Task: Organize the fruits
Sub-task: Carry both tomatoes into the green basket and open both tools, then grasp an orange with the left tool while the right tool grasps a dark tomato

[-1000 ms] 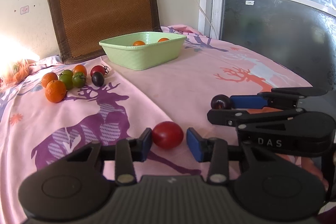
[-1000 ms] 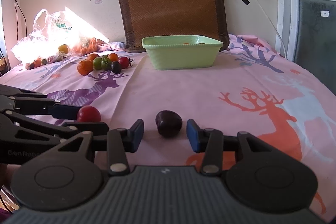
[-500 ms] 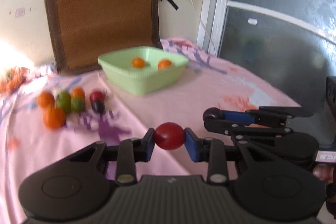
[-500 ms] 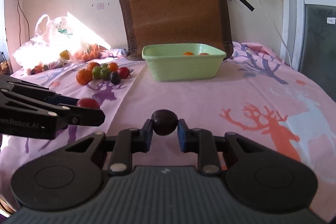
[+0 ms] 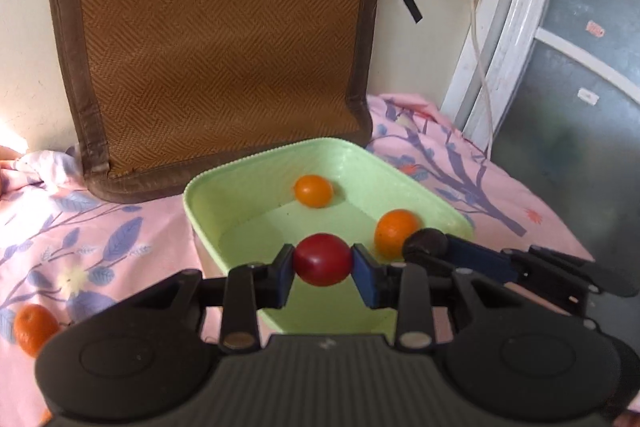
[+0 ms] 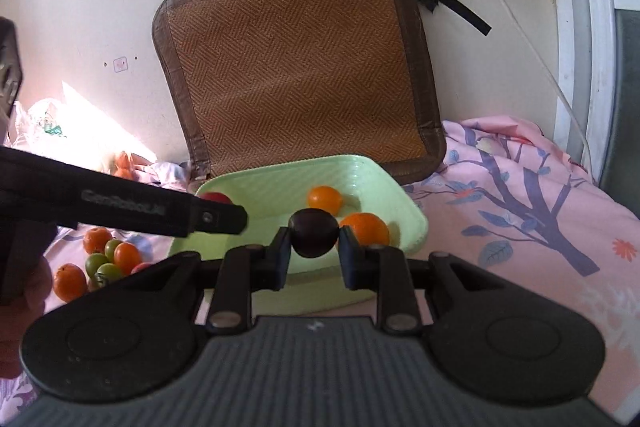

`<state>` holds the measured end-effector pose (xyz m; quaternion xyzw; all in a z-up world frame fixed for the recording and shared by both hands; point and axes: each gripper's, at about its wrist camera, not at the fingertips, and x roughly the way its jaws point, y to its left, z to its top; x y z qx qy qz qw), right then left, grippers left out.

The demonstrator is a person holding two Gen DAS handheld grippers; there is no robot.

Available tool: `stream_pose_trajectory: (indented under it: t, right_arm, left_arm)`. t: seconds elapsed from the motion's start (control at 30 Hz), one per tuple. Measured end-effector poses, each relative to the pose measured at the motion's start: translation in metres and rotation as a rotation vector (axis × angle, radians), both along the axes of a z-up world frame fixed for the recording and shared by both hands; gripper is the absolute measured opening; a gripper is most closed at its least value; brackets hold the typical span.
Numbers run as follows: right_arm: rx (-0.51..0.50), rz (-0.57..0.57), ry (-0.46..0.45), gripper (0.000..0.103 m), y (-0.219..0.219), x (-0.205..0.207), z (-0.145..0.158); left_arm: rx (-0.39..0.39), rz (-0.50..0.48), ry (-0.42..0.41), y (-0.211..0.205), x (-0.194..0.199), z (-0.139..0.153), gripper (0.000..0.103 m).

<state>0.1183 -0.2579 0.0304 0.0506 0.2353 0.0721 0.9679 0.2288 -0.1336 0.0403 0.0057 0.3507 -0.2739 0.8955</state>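
My left gripper (image 5: 323, 264) is shut on a red tomato (image 5: 322, 259) and holds it above the near part of the green bowl (image 5: 208, 187). My right gripper (image 6: 314, 238) is shut on a dark purple fruit (image 6: 314, 233), also over the green bowl (image 6: 408, 205). Two orange fruits (image 5: 314, 190) (image 5: 396, 230) lie inside the bowl. In the left wrist view the right gripper's purple fruit (image 5: 425, 242) shows at the bowl's right rim. In the right wrist view the red tomato (image 6: 216, 197) peeks above the left gripper's finger.
A cluster of orange and green fruits (image 6: 106, 259) lies on the pink cloth left of the bowl; one orange (image 5: 34, 329) shows in the left wrist view. A brown woven cushion (image 5: 224, 39) leans on the wall behind the bowl. A white cable (image 6: 516, 27) hangs at right.
Both grippers closed on their fruits, lifted them off the cloth and carried them forward to above the green bowl.
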Motion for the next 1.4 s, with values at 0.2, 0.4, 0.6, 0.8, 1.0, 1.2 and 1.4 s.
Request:
stream_pose_trajectory:
  t: [0.2, 0.4, 0.6, 0.8, 1.0, 1.2, 1.4]
  right_arm:
    - [-0.076, 0.001, -0.021, 0.032, 0.009, 0.0, -0.001]
    - [0.019, -0.01, -0.066, 0.032, 0.005, -0.043, 0.013]
    - [0.081, 0.128, -0.008, 0.032, 0.041, -0.078, 0.005]
    - [-0.004, 0.242, 0.033, 0.032, 0.098, -0.06, -0.006]
    - [-0.038, 0.264, 0.139, 0.032, 0.124, -0.013, -0.021]
    - [-0.004, 0.265, 0.188, 0.032, 0.125, 0.004, -0.027]
    - [0.041, 0.235, 0.147, 0.025, 0.105, -0.038, -0.019]
  left_arm:
    - [-0.002, 0.018, -0.002, 0.001, -0.005, -0.006, 0.036]
    - [-0.161, 0.025, -0.13, 0.078, -0.07, 0.033, 0.038]
    - [-0.069, 0.202, -0.183, 0.186, -0.115, 0.021, 0.039]
    - [-0.021, 0.217, -0.125, 0.205, -0.114, -0.005, 0.046]
    - [0.002, 0.156, -0.121, 0.17, -0.096, -0.021, 0.058]
    - [0.056, 0.177, -0.084, 0.156, -0.082, -0.039, 0.04]
    - [0.002, 0.132, -0.08, 0.152, -0.124, -0.03, 0.039]
